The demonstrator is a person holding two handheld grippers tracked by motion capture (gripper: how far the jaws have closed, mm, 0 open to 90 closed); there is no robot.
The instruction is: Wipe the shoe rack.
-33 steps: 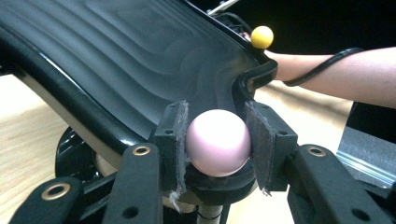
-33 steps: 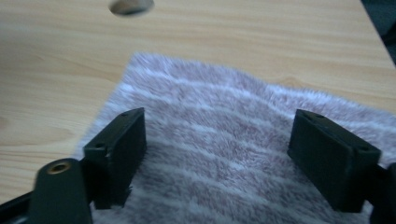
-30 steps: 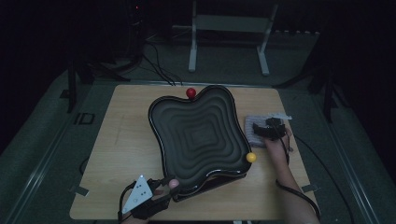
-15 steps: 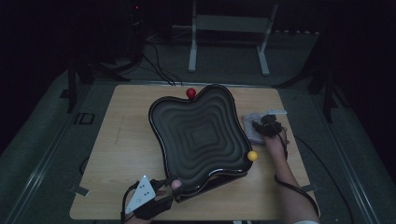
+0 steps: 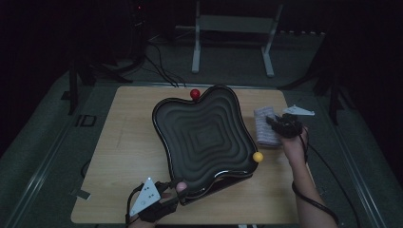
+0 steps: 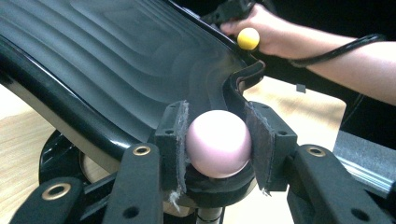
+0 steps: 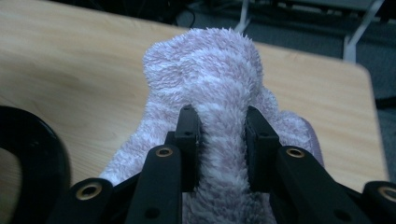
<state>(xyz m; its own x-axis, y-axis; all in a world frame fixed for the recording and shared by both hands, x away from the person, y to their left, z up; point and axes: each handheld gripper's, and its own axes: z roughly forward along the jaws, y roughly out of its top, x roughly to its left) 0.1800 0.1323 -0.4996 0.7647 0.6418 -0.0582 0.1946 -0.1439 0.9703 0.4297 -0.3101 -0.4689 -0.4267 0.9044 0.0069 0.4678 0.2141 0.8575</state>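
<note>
Fluffy pink-and-white cloth [image 7: 219, 93] is pinched in the right gripper [image 7: 219, 144]. Its jaws have just been closing, and now they squeeze a fold of the cloth that bunches up above the wooden table [image 7: 70, 60]. In the high view the cloth [image 5: 266, 128] sits near the right edge of the table, just beside the big black wavy tray [image 5: 204, 137]. The left gripper [image 6: 217, 144] squeezes a pale pink ball [image 6: 218, 143] on the tray's near corner. A yellow ball [image 5: 257, 156] and a red ball [image 5: 195, 94] sit on other corners.

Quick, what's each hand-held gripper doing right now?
Left hand-held gripper: closed on the pale pink ball knob at the black wavy tray's corner.
Right hand-held gripper: jaws just closed, pinching the fluffy lilac-and-white towel.
</note>
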